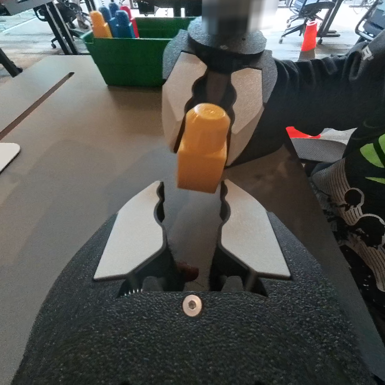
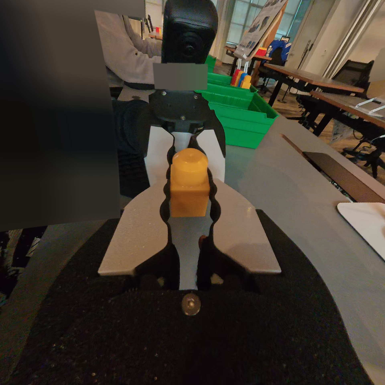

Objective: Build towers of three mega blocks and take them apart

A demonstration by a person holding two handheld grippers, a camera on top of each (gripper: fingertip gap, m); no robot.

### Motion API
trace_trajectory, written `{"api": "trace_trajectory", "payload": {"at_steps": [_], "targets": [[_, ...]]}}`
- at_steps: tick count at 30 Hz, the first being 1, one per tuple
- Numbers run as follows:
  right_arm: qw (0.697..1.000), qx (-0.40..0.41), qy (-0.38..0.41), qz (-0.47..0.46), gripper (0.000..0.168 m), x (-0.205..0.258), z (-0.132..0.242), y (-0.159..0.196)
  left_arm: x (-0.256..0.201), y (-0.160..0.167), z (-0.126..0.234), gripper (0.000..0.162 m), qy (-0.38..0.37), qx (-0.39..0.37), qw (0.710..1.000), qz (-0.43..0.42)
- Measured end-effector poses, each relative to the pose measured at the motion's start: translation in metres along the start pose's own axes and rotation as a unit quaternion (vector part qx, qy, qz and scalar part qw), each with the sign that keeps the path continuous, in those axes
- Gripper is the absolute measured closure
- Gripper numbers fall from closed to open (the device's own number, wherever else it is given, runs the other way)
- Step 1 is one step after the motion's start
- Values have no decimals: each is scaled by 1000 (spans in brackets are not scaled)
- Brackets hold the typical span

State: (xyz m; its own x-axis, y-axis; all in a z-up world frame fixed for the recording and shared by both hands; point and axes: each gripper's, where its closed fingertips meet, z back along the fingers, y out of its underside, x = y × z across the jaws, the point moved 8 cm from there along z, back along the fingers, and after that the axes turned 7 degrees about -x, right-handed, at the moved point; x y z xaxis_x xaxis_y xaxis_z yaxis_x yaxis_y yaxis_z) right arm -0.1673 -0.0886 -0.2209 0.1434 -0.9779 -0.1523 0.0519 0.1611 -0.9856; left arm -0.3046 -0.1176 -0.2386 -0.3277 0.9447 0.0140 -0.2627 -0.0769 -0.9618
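Note:
An orange mega block [image 1: 201, 154] with one stud is held above the grey table [image 1: 73, 145]. My right gripper [image 2: 189, 179] is shut on this orange block [image 2: 188, 187], fingers on both its sides. In the left wrist view the right gripper [image 1: 202, 150] faces me from beyond the block. My left gripper [image 1: 192, 183] is open and empty, its fingertips just short of the block's base. In the right wrist view the left gripper's white fingers [image 2: 158, 154] stand spread behind the block.
A green bin [image 1: 129, 60] at the back of the table holds orange, blue and red blocks [image 1: 116, 25]; it also shows in the right wrist view [image 2: 239, 123]. A white pad [image 2: 366, 223] lies at the table's side. A person's dark sleeve [image 1: 323, 83] reaches in from the right. Both grippers' tips are close together, under 4 cm apart.

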Motion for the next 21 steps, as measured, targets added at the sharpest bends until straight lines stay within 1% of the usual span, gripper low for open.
{"api": "trace_trajectory", "payload": {"at_steps": [3, 6, 8, 10, 13, 15, 17, 18, 19, 21], "targets": [[1000, -10, 14, 0, 133, -2, 7, 3, 7, -3, 10, 98, -23, -5, 1000, 8], [1000, -2, 29, -3, 133, -4, 15, 14, 15, -11, 26, 94, -57, -14, 998, 11], [999, -1, 38, -10, 133, -4, 20, 24, 21, -18, 43, 93, -89, -17, 996, 9], [999, -2, 40, -23, 133, -5, 23, 34, 25, -28, 68, 94, -130, -17, 991, 3], [999, -10, 42, -23, 133, -5, 25, 34, 30, -45, 122, 96, -203, 4, 979, 1], [999, -8, 40, -29, 133, -6, 24, 36, 35, -50, 167, 97, -266, 44, 963, 9], [999, -10, 40, -29, 133, -6, 24, 36, 43, -47, 218, 97, -346, 113, 931, 21], [999, -12, 40, -29, 133, -6, 25, 36, 47, -42, 242, 98, -373, 156, 914, 35], [999, -13, 40, -29, 133, -6, 25, 36, 51, -35, 264, 100, -389, 197, 899, 53], [999, -15, 40, -29, 133, -6, 25, 36, 57, -19, 302, 104, -393, 270, 876, 81]]}}
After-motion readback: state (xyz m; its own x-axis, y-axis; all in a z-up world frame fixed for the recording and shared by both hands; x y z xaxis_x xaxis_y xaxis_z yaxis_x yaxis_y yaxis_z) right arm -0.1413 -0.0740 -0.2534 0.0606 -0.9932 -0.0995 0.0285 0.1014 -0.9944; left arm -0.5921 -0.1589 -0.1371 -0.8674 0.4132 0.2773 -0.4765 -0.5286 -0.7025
